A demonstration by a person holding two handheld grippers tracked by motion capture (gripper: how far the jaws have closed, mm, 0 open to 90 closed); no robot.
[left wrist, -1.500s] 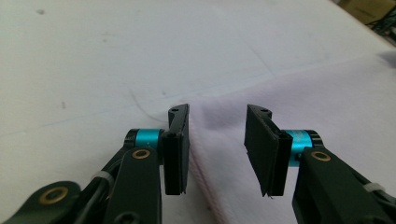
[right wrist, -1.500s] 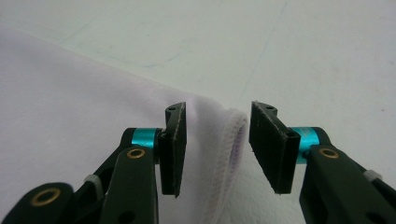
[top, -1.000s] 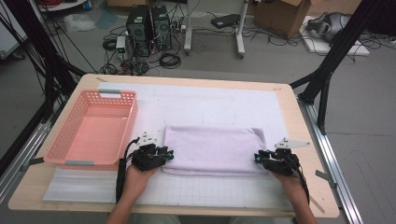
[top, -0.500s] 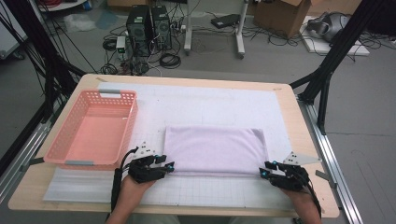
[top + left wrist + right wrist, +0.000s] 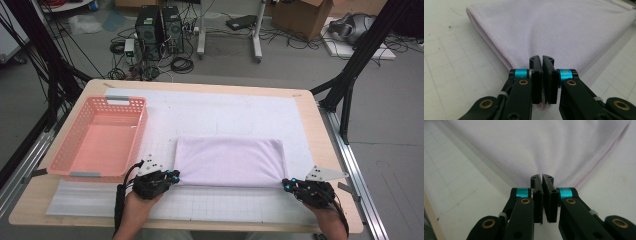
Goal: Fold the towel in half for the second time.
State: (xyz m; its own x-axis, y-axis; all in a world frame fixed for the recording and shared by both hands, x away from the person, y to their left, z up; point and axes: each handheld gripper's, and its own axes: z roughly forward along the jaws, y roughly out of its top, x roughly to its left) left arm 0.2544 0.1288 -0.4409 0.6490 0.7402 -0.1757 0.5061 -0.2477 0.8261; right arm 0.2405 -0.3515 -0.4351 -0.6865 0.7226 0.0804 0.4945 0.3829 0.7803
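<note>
Lavender towel (image 5: 230, 161) flat, just right of pink basket (image 5: 97, 137). Left gripper (image 5: 172, 176) and right gripper (image 5: 286, 184) just closed, clamped on near corners. Lift evenly, keep hem taut, fold straight away from basket-side sag.

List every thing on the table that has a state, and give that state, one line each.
lilac cloth: folded, flat on the mat, both near corners pinched.
left gripper: jaws have just been closing, now shut on the cloth's near left corner.
right gripper: jaws have just been closing, now shut on the cloth's near right corner.
pink basket: upright, empty, left of the cloth.
white grid mat: spread flat under the cloth and the basket.
</note>
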